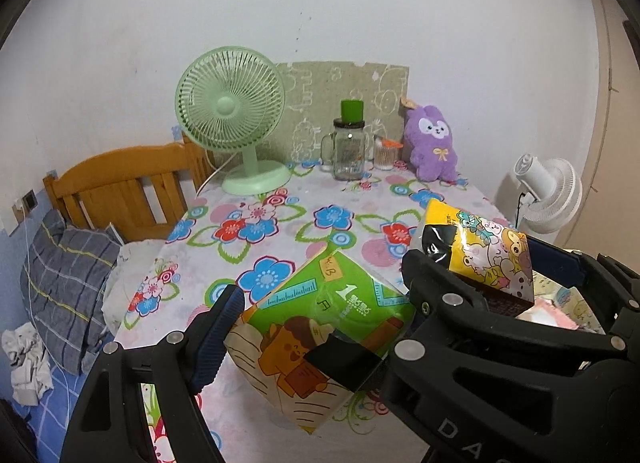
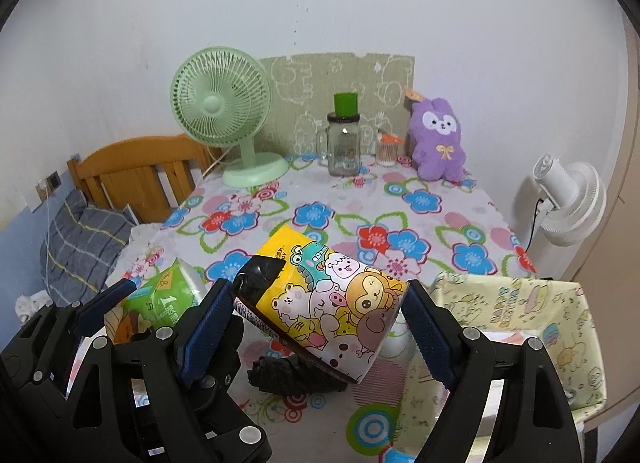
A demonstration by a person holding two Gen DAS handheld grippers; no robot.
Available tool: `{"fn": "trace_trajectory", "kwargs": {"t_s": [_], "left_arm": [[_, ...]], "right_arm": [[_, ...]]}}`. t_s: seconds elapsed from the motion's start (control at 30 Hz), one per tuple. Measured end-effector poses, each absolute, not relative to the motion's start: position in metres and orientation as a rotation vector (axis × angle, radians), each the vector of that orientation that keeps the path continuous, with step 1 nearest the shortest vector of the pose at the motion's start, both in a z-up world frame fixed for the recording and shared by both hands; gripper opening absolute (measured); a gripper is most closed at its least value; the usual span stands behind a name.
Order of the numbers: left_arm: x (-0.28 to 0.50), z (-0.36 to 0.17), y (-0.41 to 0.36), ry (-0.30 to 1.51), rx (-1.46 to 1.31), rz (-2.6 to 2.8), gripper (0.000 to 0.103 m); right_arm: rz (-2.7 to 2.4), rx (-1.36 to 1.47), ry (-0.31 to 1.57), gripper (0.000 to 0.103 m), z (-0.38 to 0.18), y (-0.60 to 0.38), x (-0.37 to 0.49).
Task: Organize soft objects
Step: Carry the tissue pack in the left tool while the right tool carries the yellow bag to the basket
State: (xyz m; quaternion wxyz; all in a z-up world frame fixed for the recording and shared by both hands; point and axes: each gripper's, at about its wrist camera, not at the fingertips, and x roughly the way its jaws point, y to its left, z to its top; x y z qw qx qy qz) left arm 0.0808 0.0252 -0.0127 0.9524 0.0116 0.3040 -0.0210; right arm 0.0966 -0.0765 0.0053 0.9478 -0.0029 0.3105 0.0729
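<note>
The left gripper (image 1: 316, 327) has its jaws closed on the green tissue pack (image 1: 320, 335), lifted above the worktop (image 1: 280, 231). The right gripper (image 2: 316, 327) clamps the yellow tissue pack (image 2: 332, 303) beside the fabric bin (image 2: 520, 303). Both packs look light, squashy and slick-wrapped; mid-body holds suit them.

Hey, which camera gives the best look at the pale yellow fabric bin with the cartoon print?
The right wrist view. There the fabric bin shows its open top, rim and front wall at lower right, beside the right tongs. The left wrist view catches only a sliver of it, mostly hidden behind the right tongs and the yellow pack.
</note>
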Motion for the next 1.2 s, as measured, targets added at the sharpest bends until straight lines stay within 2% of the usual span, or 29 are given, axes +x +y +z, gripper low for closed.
{"fn": "trace_trajectory", "kwargs": {"t_s": [0.73, 1.2], "left_arm": [[0.066, 0.005, -0.038, 0.564, 0.032, -0.151, 0.083], [0.076, -0.007, -0.091, 0.590, 0.067, -0.240, 0.083]], "right_arm": [[0.057, 0.005, 0.572, 0.086, 0.029, -0.137, 0.065], [-0.018, 0.041, 0.590, 0.086, 0.017, -0.190, 0.073]]}}
